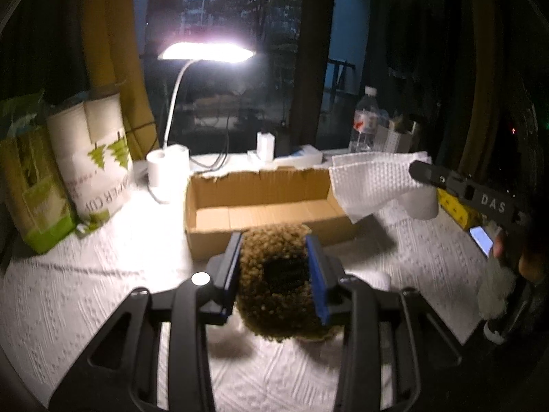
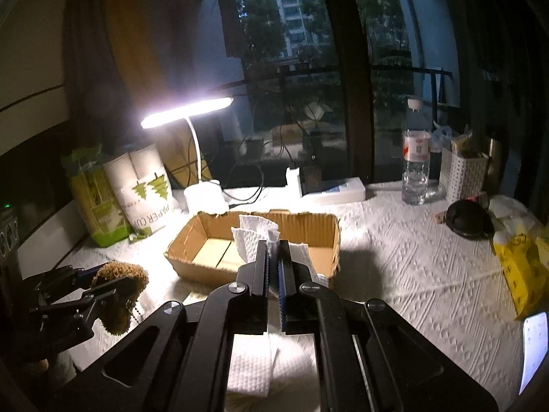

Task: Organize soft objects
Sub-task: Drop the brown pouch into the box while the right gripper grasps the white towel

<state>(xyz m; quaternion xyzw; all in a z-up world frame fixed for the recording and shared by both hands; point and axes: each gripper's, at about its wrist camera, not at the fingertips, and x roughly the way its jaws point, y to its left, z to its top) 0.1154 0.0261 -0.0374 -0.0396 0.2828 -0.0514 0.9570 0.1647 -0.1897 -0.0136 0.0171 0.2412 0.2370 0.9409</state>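
My left gripper [image 1: 274, 240] is shut on a brown fuzzy plush pouch [image 1: 274, 295] and holds it above the table, just short of the near wall of an open cardboard box [image 1: 206, 213]. It also shows at the left of the right wrist view [image 2: 118, 285]. My right gripper [image 2: 273, 243] is shut on a white paper towel [image 2: 255, 237] and holds it over the near right part of the box [image 2: 308, 230]. In the left wrist view the towel [image 1: 367, 185] hangs from the right gripper [image 1: 417, 168] over the box's right end.
A lit desk lamp [image 1: 206, 51], toilet paper rolls [image 1: 164, 164] and paper cup packs [image 1: 99, 158] stand behind and left of the box. A water bottle [image 2: 415, 158], white basket [image 2: 461, 175], black round object [image 2: 468, 219], yellow pack [image 2: 521, 271] and phone [image 2: 532, 350] are at the right.
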